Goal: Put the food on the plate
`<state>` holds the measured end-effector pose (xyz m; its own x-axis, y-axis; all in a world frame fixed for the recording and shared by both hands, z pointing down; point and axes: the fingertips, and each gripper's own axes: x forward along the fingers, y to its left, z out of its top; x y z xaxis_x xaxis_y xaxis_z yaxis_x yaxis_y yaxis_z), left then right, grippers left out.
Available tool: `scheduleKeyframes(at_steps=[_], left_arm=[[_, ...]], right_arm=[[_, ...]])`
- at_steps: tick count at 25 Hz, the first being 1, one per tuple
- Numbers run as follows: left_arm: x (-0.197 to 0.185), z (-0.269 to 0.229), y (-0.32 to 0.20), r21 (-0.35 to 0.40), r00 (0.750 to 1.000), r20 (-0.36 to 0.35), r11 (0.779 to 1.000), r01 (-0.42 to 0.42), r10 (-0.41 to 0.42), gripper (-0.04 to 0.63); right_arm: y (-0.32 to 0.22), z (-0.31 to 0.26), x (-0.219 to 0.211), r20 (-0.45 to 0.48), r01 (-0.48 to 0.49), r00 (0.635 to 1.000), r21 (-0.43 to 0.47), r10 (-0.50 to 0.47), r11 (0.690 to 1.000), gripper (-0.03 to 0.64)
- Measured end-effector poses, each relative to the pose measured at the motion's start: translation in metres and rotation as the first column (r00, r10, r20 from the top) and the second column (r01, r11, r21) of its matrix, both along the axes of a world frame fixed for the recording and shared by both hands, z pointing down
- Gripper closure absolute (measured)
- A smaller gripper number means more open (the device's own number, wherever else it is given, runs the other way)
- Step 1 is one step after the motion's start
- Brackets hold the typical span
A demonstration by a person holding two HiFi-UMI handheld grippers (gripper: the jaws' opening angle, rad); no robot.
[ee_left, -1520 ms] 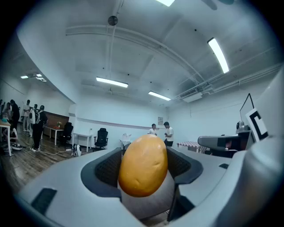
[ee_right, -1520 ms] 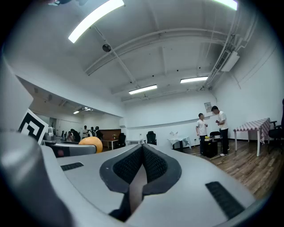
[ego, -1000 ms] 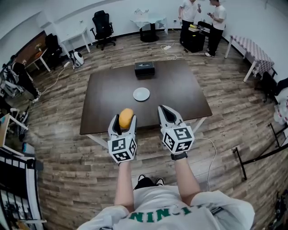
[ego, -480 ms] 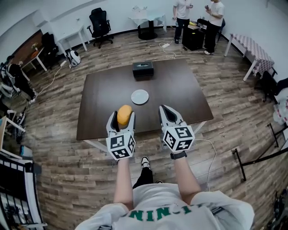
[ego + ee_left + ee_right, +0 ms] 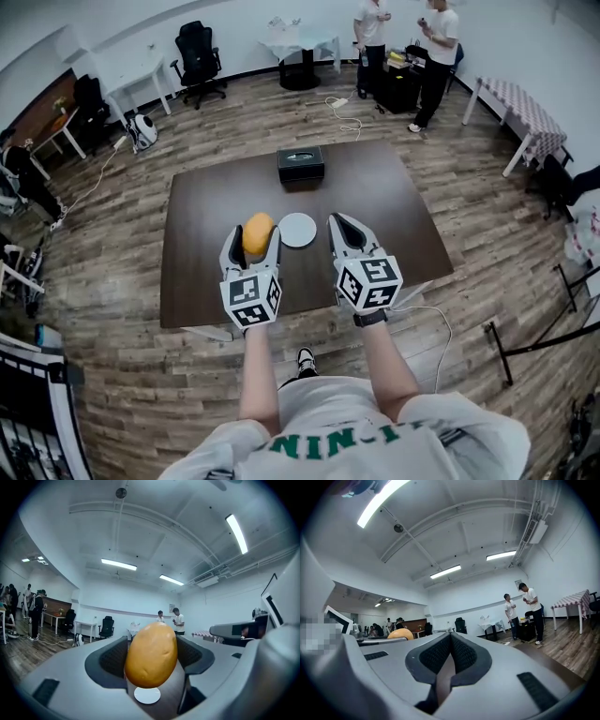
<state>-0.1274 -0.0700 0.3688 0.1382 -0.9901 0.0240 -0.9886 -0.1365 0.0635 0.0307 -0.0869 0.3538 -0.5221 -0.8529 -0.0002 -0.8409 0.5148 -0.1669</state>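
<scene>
Above table (image 5: pixel 384 202) | left gripper (image 5: pixel 252 244) clamped on food (image 5: pixel 151 654), long axis upright | right gripper (image 5: pixel 343 231) closed

white plate (image 5: pixel 147 695) partly hidden behind the potato (image 5: pixel 151 654).

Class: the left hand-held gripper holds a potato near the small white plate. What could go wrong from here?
1. The rounded potato bulges above and below the pads of the left hand-held gripper, so it may slip out early.
2. The plate is small and looks flat, so the released potato could roll off onto the table.
</scene>
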Motion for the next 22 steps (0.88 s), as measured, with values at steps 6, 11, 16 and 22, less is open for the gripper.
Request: scheduleKeyframes(at_steps=[6, 11, 16, 22], left_arm=[[-0.027, 0.012, -0.056, -0.018, 1.000, -0.006, 1.000, -0.016, 0.016, 0.267], [-0.033, 0.038, -0.096, -0.061, 0.999, -0.022, 0.997, -0.037, 0.036, 0.267], [-0.026, 0.055, -0.147, -0.094, 0.999, -0.013, 0.994, -0.049, 0.048, 0.267], [-0.022, 0.076, -0.203, -0.151, 1.000, -0.001, 0.988, -0.023, 0.023, 0.267]], right_arm=[[-0.055, 0.009, -0.014, -0.018, -0.052, 0.999, -0.008, 0.051, 0.999, 0.603], [-0.091, 0.026, -0.023, -0.045, -0.060, 0.997, -0.033, 0.058, 0.998, 0.603], [-0.142, 0.038, -0.023, -0.050, -0.050, 0.998, -0.047, 0.048, 0.998, 0.602], [-0.202, 0.056, -0.028, -0.059, 0.007, 0.998, -0.081, -0.011, 0.997, 0.602]])
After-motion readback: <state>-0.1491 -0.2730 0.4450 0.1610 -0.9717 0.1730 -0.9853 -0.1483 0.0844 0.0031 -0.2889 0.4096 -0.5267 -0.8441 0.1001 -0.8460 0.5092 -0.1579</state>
